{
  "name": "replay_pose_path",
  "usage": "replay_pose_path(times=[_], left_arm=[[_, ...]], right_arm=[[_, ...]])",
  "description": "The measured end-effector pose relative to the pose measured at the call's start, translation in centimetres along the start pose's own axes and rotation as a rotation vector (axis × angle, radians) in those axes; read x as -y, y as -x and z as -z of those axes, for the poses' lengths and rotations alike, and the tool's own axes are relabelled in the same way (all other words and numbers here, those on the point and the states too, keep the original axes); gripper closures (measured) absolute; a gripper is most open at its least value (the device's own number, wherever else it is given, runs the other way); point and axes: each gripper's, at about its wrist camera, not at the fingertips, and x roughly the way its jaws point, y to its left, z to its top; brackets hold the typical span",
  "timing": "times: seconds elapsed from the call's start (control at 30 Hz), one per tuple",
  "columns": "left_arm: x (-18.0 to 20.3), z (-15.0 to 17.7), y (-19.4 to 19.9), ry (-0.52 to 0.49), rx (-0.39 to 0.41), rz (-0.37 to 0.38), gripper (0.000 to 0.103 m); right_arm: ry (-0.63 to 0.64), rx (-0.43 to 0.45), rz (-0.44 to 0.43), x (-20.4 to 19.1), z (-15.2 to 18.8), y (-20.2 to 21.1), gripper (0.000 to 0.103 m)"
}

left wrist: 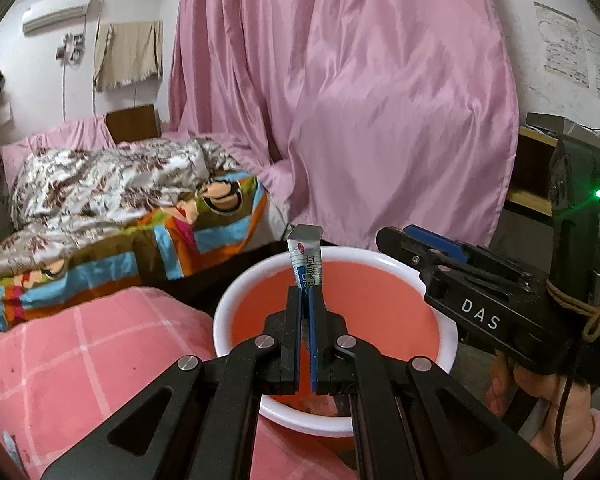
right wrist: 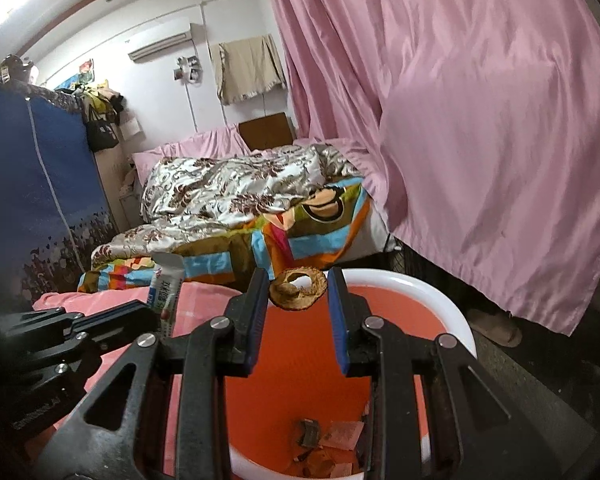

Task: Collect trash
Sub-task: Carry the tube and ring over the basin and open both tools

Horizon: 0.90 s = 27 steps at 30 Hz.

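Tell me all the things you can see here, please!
Sachet: one, silver, white and blue, upright above the bin, pinched by the left gripper.
Peel ring: one, brown, between the right gripper's open fingers above the bin; contact unclear.
Bin: one, red with a white rim, below both grippers, scraps at its bottom.
Pillow: one, pink checked, beside the bin.
Bed quilt: one, white and brown floral, on the bed behind.
Curtain: one, pink, hanging behind the bin.
Wardrobe: one, blue fabric, beside the bed.
Air conditioner: one, white, high on the wall.
Left gripper: black, shut on the sachet.
Right gripper: black, blue pads, open.
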Motion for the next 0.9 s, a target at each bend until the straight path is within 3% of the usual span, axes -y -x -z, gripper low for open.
replay_pose_path(times=[0.4, 0.9], left_arm=[[-1.8, 0.0, -2.9, 0.125, -0.100, 0.053, 0.101], [-2.8, 0.7, -4.1, 0.166, -0.147, 0.067, 0.101]], right_arm=[[-0.004, -0.067, 0.028, 0.8, 0.7, -0.9, 0.066], [-0.009, -0.099, 0.043, 0.9, 0.8, -1.3, 0.066]])
